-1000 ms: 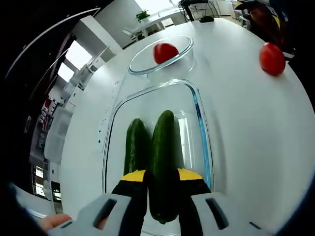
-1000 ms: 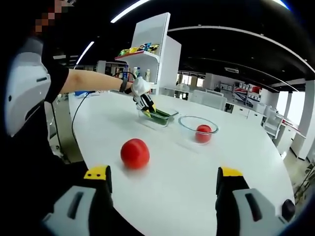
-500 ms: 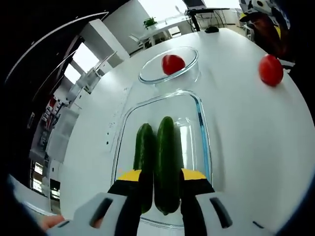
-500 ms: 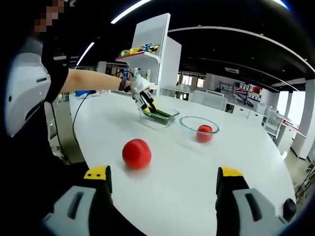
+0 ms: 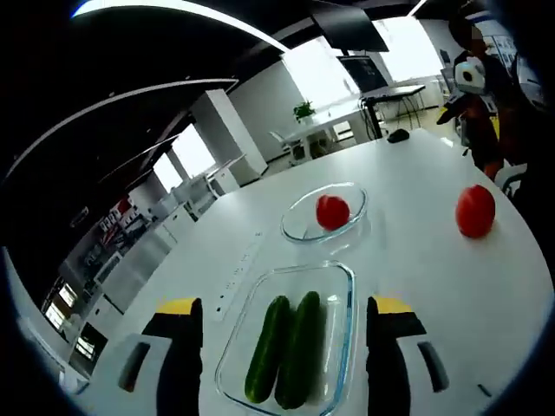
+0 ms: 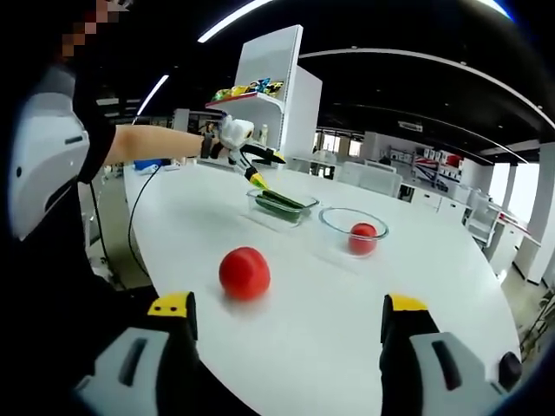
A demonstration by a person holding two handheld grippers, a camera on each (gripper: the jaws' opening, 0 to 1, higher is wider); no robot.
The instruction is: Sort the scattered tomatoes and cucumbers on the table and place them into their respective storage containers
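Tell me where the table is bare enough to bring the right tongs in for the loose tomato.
Bare table runs from the right tongs to the loose tomato, and between it and the round glass bowl. It is crowded behind, where the rectangular glass dish of cucumbers sits beside that bowl under the left tongs.

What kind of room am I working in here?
Probably an open-plan office or showroom, not a kitchen. The work surface is a long white oval table, a tall white display shelf holding colourful packets stands behind it, and further white desks and chairs sit by large windows in the left gripper view.
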